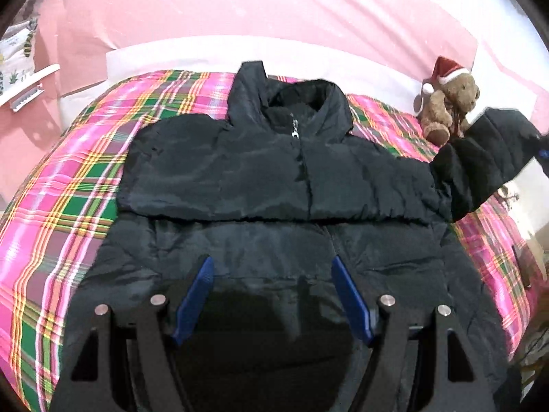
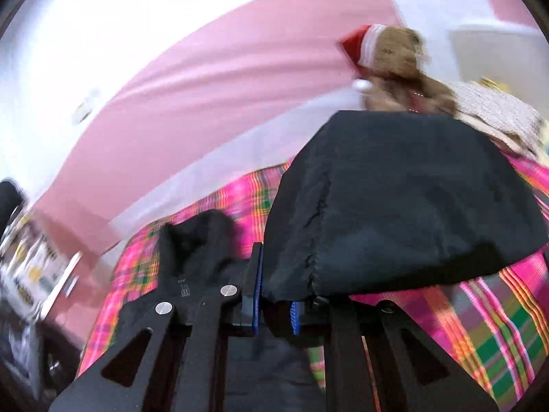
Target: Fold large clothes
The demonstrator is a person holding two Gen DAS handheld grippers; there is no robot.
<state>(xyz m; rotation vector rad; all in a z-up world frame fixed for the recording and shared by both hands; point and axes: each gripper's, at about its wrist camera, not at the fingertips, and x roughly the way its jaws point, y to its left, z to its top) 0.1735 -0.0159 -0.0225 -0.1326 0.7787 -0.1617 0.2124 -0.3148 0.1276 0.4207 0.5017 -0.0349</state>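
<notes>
Both fingers: left (image 1: 272, 295) wide over jacket (image 1: 274, 178); right (image 2: 276, 295) clamping sleeve (image 2: 405, 199) edge.

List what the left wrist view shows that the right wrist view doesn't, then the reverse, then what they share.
Left wrist only: the whole black jacket spread out, its zipper pull and collar, with the left gripper open above the hem.

Right wrist only: the right gripper shut on the sleeve, seen close up, and a beige knit fabric behind it.

Both: the plaid bedspread, the teddy bear in a Santa hat, and the pink wall.
</notes>
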